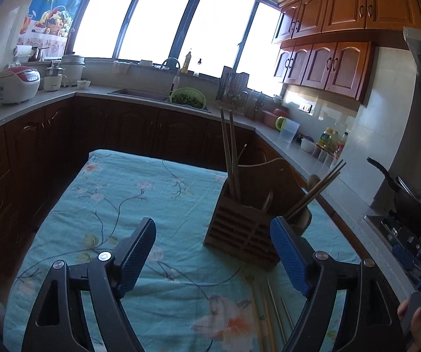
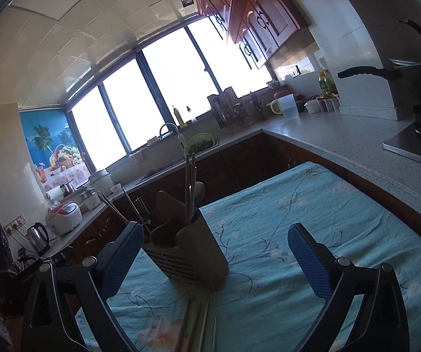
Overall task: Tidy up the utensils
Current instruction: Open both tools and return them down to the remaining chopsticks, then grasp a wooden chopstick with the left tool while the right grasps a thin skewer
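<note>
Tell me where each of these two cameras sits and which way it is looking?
Left wrist view: sits on the left hand-held gripper, looking along its open fingers over the floral tablecloth at the wooden utensil holder; a hand shows at lower right.
Right wrist view: sits on the right hand-held gripper, tilted, facing the same utensil holder; only its own open fingers show.
Shared: holder, loose chopsticks before it, tablecloth, windows, sink counter.

Utensil holder (image 1: pixel 241 234) on the cloth-covered table (image 1: pixel 140 202)

Chopsticks (image 1: pixel 231 158) stood in the holder; loose chopsticks (image 1: pixel 269 316) lay on the table at its six o'clock.
</note>
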Motion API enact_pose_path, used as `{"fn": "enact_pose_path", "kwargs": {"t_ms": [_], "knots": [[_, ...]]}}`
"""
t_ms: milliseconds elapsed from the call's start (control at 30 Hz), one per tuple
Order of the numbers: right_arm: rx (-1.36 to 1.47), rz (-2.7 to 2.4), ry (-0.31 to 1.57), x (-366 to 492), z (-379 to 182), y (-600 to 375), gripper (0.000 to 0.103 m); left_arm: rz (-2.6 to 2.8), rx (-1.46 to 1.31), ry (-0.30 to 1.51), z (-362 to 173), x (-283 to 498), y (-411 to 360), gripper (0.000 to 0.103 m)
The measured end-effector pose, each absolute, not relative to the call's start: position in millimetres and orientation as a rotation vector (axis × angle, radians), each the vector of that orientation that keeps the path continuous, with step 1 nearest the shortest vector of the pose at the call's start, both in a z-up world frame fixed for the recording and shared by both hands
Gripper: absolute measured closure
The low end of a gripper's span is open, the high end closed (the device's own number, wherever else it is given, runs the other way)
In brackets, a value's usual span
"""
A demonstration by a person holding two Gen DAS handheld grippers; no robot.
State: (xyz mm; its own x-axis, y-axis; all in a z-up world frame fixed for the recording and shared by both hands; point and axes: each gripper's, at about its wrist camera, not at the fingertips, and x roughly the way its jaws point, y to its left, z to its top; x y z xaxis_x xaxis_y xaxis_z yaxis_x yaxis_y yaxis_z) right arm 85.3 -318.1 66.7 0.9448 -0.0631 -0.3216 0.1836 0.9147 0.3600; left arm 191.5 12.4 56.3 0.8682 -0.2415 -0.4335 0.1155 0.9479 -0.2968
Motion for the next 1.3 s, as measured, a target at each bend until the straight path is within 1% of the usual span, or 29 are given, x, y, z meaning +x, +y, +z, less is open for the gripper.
{"fn": "enact_pose_path", "kwargs": {"t_ms": [367, 600, 633, 733, 767, 800, 867, 933, 1000, 1033, 1100, 1167, 1200, 1267, 1300], "knots": [[0.383, -0.140, 0.420, 51, 33, -313, 0.003, -0.189, -0.242, 0.641, 43, 179, 3, 0.023], [0.380, -0.139, 0.480, 52, 19, -312, 0.004, -0.215, -0.162, 0.722, 38, 196, -19, 0.025], [0.382, -0.138, 0.483, 53, 19, -313, 0.004, -0.219, -0.146, 0.735, 36, 201, -24, 0.027], [0.382, -0.142, 0.493, 54, 17, -314, 0.005, -0.248, -0.110, 0.778, 30, 217, -40, 0.041], [0.381, -0.143, 0.497, 55, 16, -313, 0.006, -0.258, -0.096, 0.791, 28, 224, -47, 0.045], [0.380, -0.144, 0.502, 55, 15, -313, 0.009, -0.261, -0.080, 0.803, 24, 231, -54, 0.046], [0.386, -0.143, 0.515, 57, 13, -314, 0.015, -0.277, -0.061, 0.828, 17, 246, -67, 0.055], [0.391, -0.147, 0.531, 59, 10, -316, 0.025, -0.288, -0.042, 0.848, 11, 261, -79, 0.059], [0.398, -0.153, 0.544, 59, 7, -318, 0.032, -0.289, -0.014, 0.874, 3, 275, -91, 0.065], [0.402, -0.155, 0.550, 60, 6, -319, 0.035, -0.293, -0.003, 0.891, -2, 280, -96, 0.070], [0.407, -0.155, 0.560, 61, 4, -320, 0.041, -0.299, 0.017, 0.927, -14, 292, -104, 0.074], [0.409, -0.151, 0.567, 62, 2, -319, 0.044, -0.310, 0.044, 0.956, -24, 296, -110, 0.085], [0.408, -0.148, 0.571, 63, 2, -318, 0.046, -0.316, 0.055, 0.942, -25, 294, -111, 0.085], [0.408, -0.134, 0.578, 66, 1, -315, 0.049, -0.322, 0.084, 0.935, -26, 289, -109, 0.091], [0.409, -0.125, 0.583, 68, 0, -312, 0.051, -0.332, 0.091, 0.937, -27, 285, -107, 0.093]]}}
